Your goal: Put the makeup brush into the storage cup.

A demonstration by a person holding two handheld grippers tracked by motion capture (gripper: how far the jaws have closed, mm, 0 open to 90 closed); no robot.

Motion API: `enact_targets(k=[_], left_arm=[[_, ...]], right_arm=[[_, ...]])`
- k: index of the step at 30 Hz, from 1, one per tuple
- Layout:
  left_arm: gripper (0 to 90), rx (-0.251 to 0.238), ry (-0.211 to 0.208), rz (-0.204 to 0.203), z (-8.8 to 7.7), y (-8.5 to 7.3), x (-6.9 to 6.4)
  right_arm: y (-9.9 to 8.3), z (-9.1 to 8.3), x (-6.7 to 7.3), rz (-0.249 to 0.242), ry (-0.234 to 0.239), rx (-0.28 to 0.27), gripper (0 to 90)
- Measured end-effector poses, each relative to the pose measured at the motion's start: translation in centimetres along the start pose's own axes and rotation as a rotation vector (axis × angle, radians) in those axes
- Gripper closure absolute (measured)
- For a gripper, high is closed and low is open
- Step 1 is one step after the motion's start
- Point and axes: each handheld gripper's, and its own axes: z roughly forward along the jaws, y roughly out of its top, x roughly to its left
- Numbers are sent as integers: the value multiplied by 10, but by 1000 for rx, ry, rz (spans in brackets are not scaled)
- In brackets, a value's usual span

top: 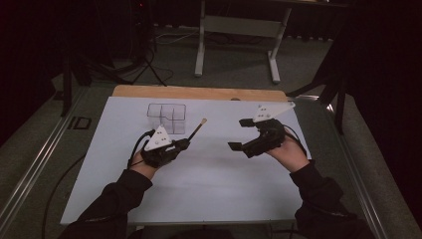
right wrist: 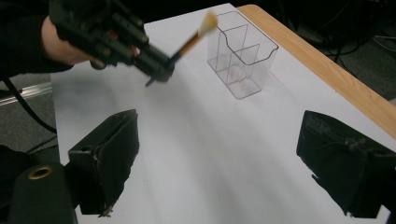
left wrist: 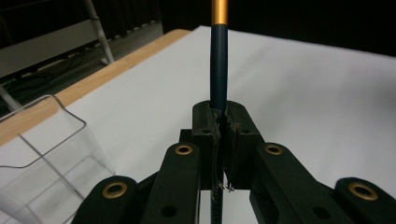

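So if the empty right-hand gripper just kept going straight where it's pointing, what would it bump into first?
Probably nothing soon: the open right gripper looks along bare white table. Farther on stand the clear organizer and the left gripper with its brush; depth is unclear.

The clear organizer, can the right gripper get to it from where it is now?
Probably yes. The right gripper is open and holds nothing, and bare white table lies between it and the clear organizer. The left gripper, holding the brush, sits nearby.

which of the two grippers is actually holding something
The left gripper: its jaws are shut on the brush, gripping the dark handle. The right gripper has its jaws spread wide apart with nothing between them.
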Motion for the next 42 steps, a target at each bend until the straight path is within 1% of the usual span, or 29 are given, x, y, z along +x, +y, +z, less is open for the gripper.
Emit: enact_targets(k=[1, 2, 3, 4, 6, 7, 8, 9, 10, 11, 12, 13, 16, 17, 20, 21, 22, 24, 25, 26, 28, 29, 30, 32, 33, 35, 37, 41, 42], left_arm=[[846, -14, 24, -17, -3, 1, 1], [846, -14, 24, -17, -3, 1, 1], [846, -21, 26, -31, -4, 2, 3], [846, -32, 40, -37, -6, 3, 4], [846, -40, 38, -47, -7, 4, 5], [846, -43, 49, -41, -9, 5, 6], [846, -43, 49, -41, -9, 5, 6], [846, -50, 47, -47, -9, 6, 7], [845, -54, 57, -49, -10, 7, 7], [846, -74, 57, -65, -13, 8, 8], [846, -74, 57, -65, -13, 8, 8], [846, -83, 71, -72, -15, 10, 11], [846, -94, 85, -82, -18, 11, 14], [846, -103, 78, -92, -19, 12, 15], [846, -135, 99, -113, -25, 17, 21], [846, -135, 99, -113, -25, 17, 21], [846, -145, 98, -121, -26, 18, 22], [846, -151, 112, -121, -28, 22, 24], [846, -158, 111, -124, -28, 24, 25], [846, -167, 119, -131, -28, 26, 26], [845, -187, 124, -150, -29, 30, 28], [845, -202, 136, -158, -30, 34, 30], [845, -202, 136, -158, -30, 34, 30], [845, -204, 148, -152, -30, 39, 30], [845, -205, 151, -150, -30, 41, 31], [845, -227, 157, -171, -32, 47, 33], [845, -233, 161, -179, -32, 49, 35], [845, -265, 196, -185, -35, 56, 40], [845, -275, 201, -196, -36, 58, 42]], right_arm=[[-8, -1, 2, 6, 1, -19, 109], [-11, -1, 4, -2, -11, -23, 109], [-11, -1, 4, -2, -11, -23, 109], [-19, 0, 7, -5, -20, -38, 109], [-25, 1, 12, -31, -51, -42, 109], [-28, 2, 14, -35, -57, -44, 109], [-28, 2, 14, -35, -57, -44, 109], [-31, 2, 16, -37, -62, -45, 109], [-34, 3, 17, -37, -74, -50, 109], [-41, 4, 20, -25, -90, -65, 109], [-41, 4, 20, -25, -90, -65, 109], [-49, 6, 22, -21, -123, -70, 109], [-61, 7, 26, -8, -150, -78, 109], [-61, 7, 26, -8, -150, -78, 109], [-75, 2, 30, 7, -164, -96, 109], [-75, 2, 30, 7, -164, -96, 109], [-82, 0, 30, 13, -179, -104, 109], [-84, -1, 30, 17, -186, -105, 109], [-89, -5, 28, 29, -188, -127, 109], [-89, -5, 28, 29, -188, -127, 109], [-93, -8, 27, 43, -193, -154, 109], [-95, -12, 26, 61, -196, -191, 109], [-95, -12, 26, 61, -196, -191, 109], [-97, -14, 26, 58, -213, -220, 109], [-97, -15, 26, 59, -216, -223, 109], [-99, -16, 26, 56, -223, -243, 109], [-100, -16, 25, 59, -220, -244, 109], [-103, -17, 22, 63, -232, -251, 109], [-103, -17, 22, 63, -232, -251, 109]])
